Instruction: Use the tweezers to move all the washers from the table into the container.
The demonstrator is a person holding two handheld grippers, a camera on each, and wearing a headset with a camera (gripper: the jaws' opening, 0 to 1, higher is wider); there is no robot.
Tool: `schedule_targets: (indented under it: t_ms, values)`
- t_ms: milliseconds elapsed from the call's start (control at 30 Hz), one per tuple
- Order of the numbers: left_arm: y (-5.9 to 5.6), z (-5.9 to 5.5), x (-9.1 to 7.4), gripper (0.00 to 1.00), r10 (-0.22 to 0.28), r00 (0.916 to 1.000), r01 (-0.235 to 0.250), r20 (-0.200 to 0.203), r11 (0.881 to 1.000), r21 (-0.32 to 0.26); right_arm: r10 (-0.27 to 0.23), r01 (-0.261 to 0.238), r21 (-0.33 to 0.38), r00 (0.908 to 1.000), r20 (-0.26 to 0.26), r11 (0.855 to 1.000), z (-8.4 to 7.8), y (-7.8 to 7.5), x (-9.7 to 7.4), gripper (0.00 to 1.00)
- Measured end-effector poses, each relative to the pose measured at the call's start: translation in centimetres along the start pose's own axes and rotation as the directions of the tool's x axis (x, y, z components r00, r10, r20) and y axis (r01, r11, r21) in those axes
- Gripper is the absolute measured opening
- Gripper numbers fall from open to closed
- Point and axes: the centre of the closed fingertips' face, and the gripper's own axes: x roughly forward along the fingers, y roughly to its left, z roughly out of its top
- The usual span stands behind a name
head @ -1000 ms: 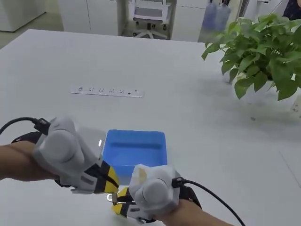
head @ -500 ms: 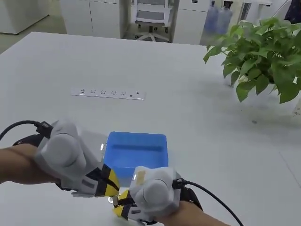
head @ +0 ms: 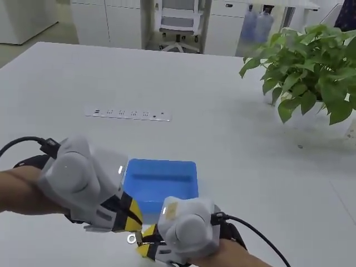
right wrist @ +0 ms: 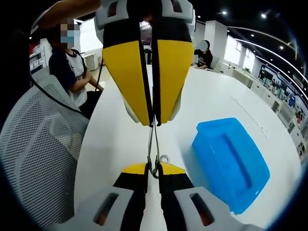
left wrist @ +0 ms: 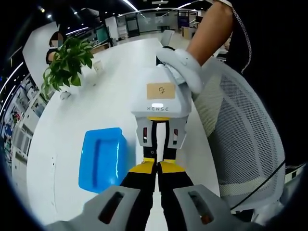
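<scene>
**Both grippers pinched on the tweezers, washer loose on the table**

In the right gripper view, the right gripper point(right wrist: 153, 169) has its yellow-tipped jaws closed to a thin slit around one end of the tweezers point(right wrist: 152, 144). The left gripper point(right wrist: 153, 122) comes in from 12 o'clock, its jaws likewise pressed nearly together on the other end. The tweezers' two thin metal legs run straight between the two sets of jaws, close together, with nothing held between them.

One washer point(right wrist: 165, 158) lies flat on the white table point(right wrist: 110, 144), just beside the tweezers at about 2 o'clock from the right gripper's jaw tips. The blue container point(right wrist: 231, 163) sits near it at 3 o'clock.

In the head view, the container point(head: 161, 178) lies at 12 o'clock from the meeting jaws, and the washer point(head: 132, 239) rests just below them. A power strip point(head: 128, 114) lies further off at 12 o'clock, and a potted plant point(head: 311, 67) stands at 2 o'clock.
</scene>
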Motion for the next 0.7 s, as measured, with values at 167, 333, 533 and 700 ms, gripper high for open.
schedule_targets:
  t_ms: [167, 333, 533, 700]
  values:
    - [0.3, 0.6, -0.6, 0.06, 0.0, 1.0, 0.0, 0.001, 1.0, 0.008, -0.007, 0.007, -0.011, 0.9999, 0.008, 1.0, 0.6, -0.3, -0.6, 0.1]
    - [0.5, 1.3, -1.2, 0.06, -0.01, 1.0, 0.01, -0.002, 1.0, 0.023, -0.009, 0.009, -0.017, 0.9999, 0.015, 1.0, 1.2, -0.6, -1.3, 0.1]
    - [1.1, 2.2, -1.7, 0.06, -0.008, 0.9999, 0.008, 0.013, 1.0, 0.027, -0.027, 0.028, -0.012, 0.999, 0.035, 1.0, 1.8, -1.3, -2.2, 0.1]
    - [1.6, 3.2, -2.0, 0.06, -0.007, 0.9998, 0.006, 0.019, 0.999, 0.041, -0.045, 0.045, -0.002, 0.9977, 0.051, 0.999, 2.2, -2.0, -3.1, 0.1]
